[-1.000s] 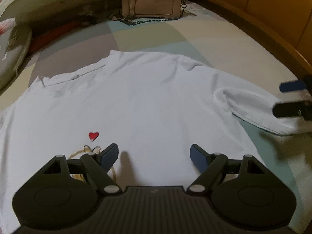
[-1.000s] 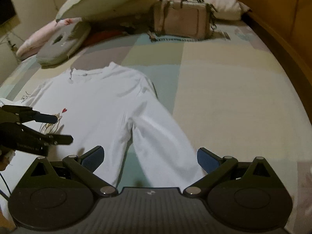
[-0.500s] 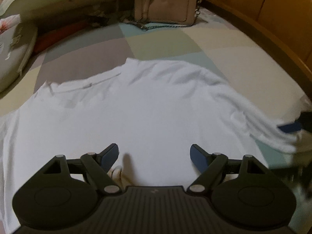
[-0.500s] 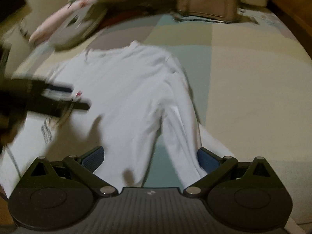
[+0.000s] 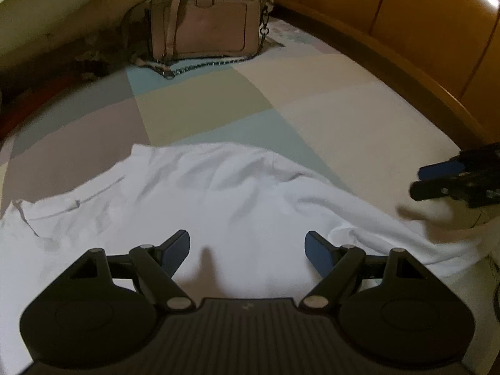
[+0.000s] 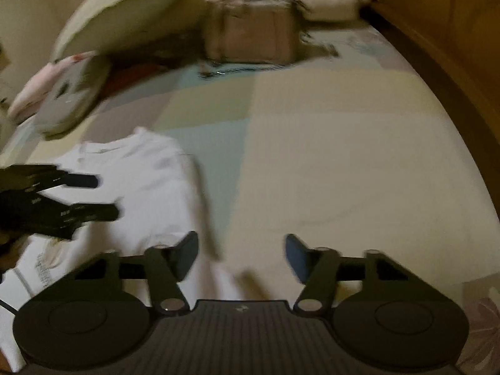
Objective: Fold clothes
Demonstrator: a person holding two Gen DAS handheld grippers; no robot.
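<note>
A white long-sleeved shirt [image 5: 218,200] lies spread on the bed, its collar toward the far left and one sleeve [image 5: 390,228] running off to the right. My left gripper [image 5: 247,250] hovers open over the shirt's upper body, holding nothing. In the blurred right wrist view the same shirt [image 6: 140,181] fills the lower left, and my right gripper [image 6: 242,254] stands open over the sleeve's edge and the bare sheet. The right gripper also shows at the right edge of the left wrist view [image 5: 437,176]. The left gripper appears at the left of the right wrist view [image 6: 90,197].
A beige handbag [image 5: 206,22] with a chain strap stands at the head of the bed, beside pillows [image 6: 125,22]. A grey cushion [image 6: 72,100] lies at the far left. A wooden bed frame [image 5: 406,50] curves along the right side. The sheet [image 6: 343,156] has pastel patches.
Both grippers have moved forward along the shirt toward the collar. The red heart print has dropped out of the left view, and the right view has swung right over bare sheet.
</note>
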